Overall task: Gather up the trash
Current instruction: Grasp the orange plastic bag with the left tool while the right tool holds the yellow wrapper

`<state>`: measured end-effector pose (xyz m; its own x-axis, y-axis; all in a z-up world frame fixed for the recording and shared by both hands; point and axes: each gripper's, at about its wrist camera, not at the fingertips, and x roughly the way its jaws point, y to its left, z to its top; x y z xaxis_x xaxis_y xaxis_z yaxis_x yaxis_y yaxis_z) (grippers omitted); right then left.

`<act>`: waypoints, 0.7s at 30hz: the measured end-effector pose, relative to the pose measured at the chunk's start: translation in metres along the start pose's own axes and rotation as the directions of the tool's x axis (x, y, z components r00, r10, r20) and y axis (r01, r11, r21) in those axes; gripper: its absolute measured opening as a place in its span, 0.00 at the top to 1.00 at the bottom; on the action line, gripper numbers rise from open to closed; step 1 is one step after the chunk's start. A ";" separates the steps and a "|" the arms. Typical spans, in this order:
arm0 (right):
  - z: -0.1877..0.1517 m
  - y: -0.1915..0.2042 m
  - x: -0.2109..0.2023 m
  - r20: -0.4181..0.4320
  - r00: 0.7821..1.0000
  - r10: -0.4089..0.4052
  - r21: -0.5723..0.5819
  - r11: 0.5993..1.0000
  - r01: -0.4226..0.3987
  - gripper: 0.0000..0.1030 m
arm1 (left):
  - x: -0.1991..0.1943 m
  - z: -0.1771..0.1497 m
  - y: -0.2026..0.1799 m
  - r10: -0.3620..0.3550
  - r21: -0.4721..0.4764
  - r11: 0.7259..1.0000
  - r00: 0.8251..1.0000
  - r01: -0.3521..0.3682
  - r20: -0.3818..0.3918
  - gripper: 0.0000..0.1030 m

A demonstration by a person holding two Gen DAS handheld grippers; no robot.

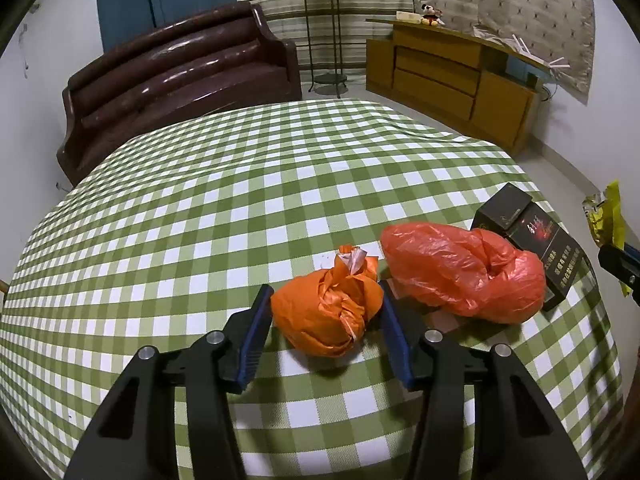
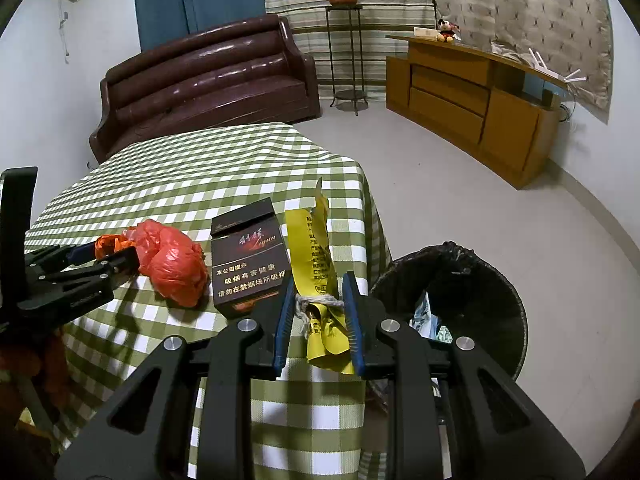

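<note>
The left tool (image 1: 324,300) brackets the knotted orange bundle (image 1: 326,312) on the checked worktop (image 1: 200,208), pads touching its flanks. The right tool (image 2: 320,300), nearer the black bin (image 2: 472,304), clamps a yellow wrapper (image 2: 316,248). Only the right view shows the bin, low to its right.

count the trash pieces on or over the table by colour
orange: 1, the knotted bag between the left gripper fingers
red: 1, the crumpled bag
black: 1, the cigarette pack
yellow: 1, the tied wrapper in the right gripper
total: 4
</note>
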<state>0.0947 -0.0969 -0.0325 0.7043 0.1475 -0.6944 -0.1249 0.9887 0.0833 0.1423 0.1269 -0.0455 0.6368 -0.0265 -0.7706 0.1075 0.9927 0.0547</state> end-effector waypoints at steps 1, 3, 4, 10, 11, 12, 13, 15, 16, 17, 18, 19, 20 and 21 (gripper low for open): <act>0.000 0.000 0.000 -0.001 1.000 0.000 0.001 1.000 0.000 0.77 | 0.000 0.000 0.000 0.002 0.000 1.000 1.000 -0.002 0.002 0.51; -0.001 0.000 0.001 0.000 1.000 0.000 0.001 1.000 0.000 0.78 | -0.002 -0.002 -0.001 0.007 0.003 1.000 1.000 -0.007 0.006 0.51; -0.001 0.000 0.001 0.000 1.000 0.000 0.001 1.000 0.000 0.78 | -0.004 -0.004 -0.002 0.012 0.003 1.000 1.000 -0.012 0.010 0.51; -0.002 -0.001 0.001 0.004 1.000 0.002 -0.001 1.000 -0.002 0.78 | -0.018 -0.009 -0.002 0.024 -0.009 1.000 0.999 -0.023 0.039 0.51; -0.002 -0.001 0.000 0.007 1.000 0.001 0.000 1.000 -0.001 0.77 | -0.020 -0.009 -0.002 0.024 -0.009 1.000 0.999 -0.024 0.043 0.51; -0.002 -0.001 -0.001 0.009 1.000 0.001 0.000 1.000 -0.001 0.77 | -0.024 -0.009 -0.004 0.025 -0.009 1.000 0.998 -0.025 0.051 0.52; -0.002 -0.001 -0.002 0.011 1.000 0.000 0.001 1.000 0.000 0.78 | -0.026 -0.009 -0.005 0.026 -0.009 1.000 0.998 -0.026 0.057 0.52; -0.003 -0.002 -0.004 0.015 1.000 -0.002 0.002 1.000 0.002 0.77 | -0.033 -0.009 -0.008 0.026 -0.010 1.000 0.997 -0.025 0.071 0.52; -0.003 -0.003 -0.006 0.017 1.000 -0.003 0.003 1.000 0.003 0.78 | -0.036 -0.009 -0.010 0.024 -0.011 1.000 0.997 -0.023 0.076 0.52; -0.003 -0.004 -0.007 0.020 1.000 -0.005 0.004 1.000 0.005 0.78 | -0.040 -0.009 -0.013 0.021 -0.012 1.000 0.996 -0.020 0.082 0.52; -0.003 -0.005 -0.008 0.023 1.000 -0.007 0.005 1.000 0.007 0.78 | -0.042 -0.009 -0.014 0.018 -0.013 1.000 0.996 -0.017 0.086 0.52; -0.004 -0.006 -0.010 0.025 1.000 -0.009 0.006 1.000 0.009 0.78 | -0.044 -0.009 -0.017 0.014 -0.012 1.000 0.996 -0.013 0.090 0.52; -0.004 -0.007 -0.011 0.027 1.000 -0.012 0.008 1.000 0.011 0.77 | -0.047 -0.008 -0.020 0.009 -0.011 1.000 0.996 -0.008 0.094 0.52; -0.004 -0.008 -0.013 0.030 0.999 -0.015 0.011 1.000 0.015 0.77 | -0.050 -0.007 -0.024 0.005 -0.008 1.000 0.995 -0.005 0.101 0.52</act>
<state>0.0837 -0.1072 -0.0275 0.7266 0.1334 -0.6740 -0.1069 0.9910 0.0810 0.1026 0.1057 -0.0127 0.7113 -0.0329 -0.7021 0.0982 0.9938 0.0530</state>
